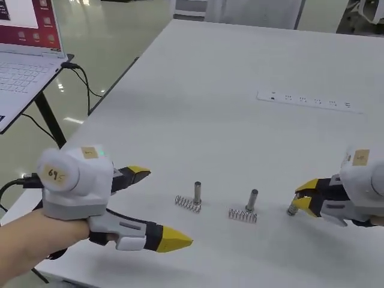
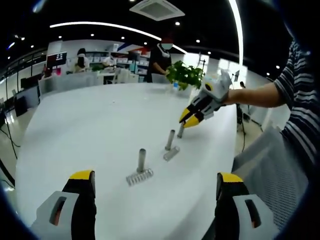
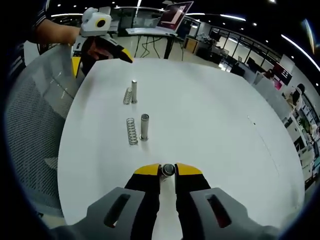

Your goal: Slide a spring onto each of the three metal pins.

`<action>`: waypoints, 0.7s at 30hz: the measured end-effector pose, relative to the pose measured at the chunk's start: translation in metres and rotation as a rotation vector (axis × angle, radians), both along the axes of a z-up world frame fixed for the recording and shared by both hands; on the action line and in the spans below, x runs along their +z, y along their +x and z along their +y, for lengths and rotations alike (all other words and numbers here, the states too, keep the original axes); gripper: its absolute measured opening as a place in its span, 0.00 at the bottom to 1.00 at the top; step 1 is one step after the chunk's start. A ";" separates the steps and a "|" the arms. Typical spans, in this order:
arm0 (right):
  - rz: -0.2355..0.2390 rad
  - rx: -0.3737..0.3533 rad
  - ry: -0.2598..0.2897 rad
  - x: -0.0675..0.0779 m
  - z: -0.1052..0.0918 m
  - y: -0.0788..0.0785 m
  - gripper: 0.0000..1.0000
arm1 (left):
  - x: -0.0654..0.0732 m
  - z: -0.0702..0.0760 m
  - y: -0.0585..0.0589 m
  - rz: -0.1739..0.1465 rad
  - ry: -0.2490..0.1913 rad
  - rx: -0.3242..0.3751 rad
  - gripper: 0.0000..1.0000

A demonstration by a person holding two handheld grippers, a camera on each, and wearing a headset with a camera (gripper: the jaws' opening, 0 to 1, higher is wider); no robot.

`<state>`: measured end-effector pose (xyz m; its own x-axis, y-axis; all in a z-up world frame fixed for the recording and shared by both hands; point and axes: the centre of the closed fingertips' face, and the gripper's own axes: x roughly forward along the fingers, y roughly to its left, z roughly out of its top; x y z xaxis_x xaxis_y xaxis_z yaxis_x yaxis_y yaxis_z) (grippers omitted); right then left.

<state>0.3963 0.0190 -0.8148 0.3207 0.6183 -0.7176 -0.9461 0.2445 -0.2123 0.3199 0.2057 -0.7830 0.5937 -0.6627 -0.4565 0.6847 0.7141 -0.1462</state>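
The right gripper (image 3: 167,169) clamped a pin (image 1: 292,210) between its jaws, while the left gripper (image 2: 156,176) stood wide open, a spring (image 2: 139,176) lying ahead of its jaws.

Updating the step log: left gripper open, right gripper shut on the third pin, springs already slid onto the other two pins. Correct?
Not the springs. The left spring and the middle spring lie flat on the table beside the left pin and the middle pin, not on them, as the head view shows. Left gripper open, right gripper shut on the third pin: fine.
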 end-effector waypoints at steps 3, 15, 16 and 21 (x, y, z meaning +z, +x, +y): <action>-0.001 -0.004 -0.001 0.000 -0.001 0.001 0.08 | 0.000 -0.001 0.000 0.000 0.002 -0.003 0.98; -0.019 0.000 0.028 0.014 0.002 -0.002 0.10 | 0.004 -0.001 0.000 -0.007 0.001 -0.003 0.98; -0.021 -0.001 0.030 0.016 0.002 -0.003 0.10 | 0.004 -0.001 0.000 -0.008 0.001 -0.003 0.98; -0.031 -0.012 0.069 0.029 0.002 -0.008 0.11 | 0.004 -0.001 0.000 -0.008 0.002 -0.003 0.98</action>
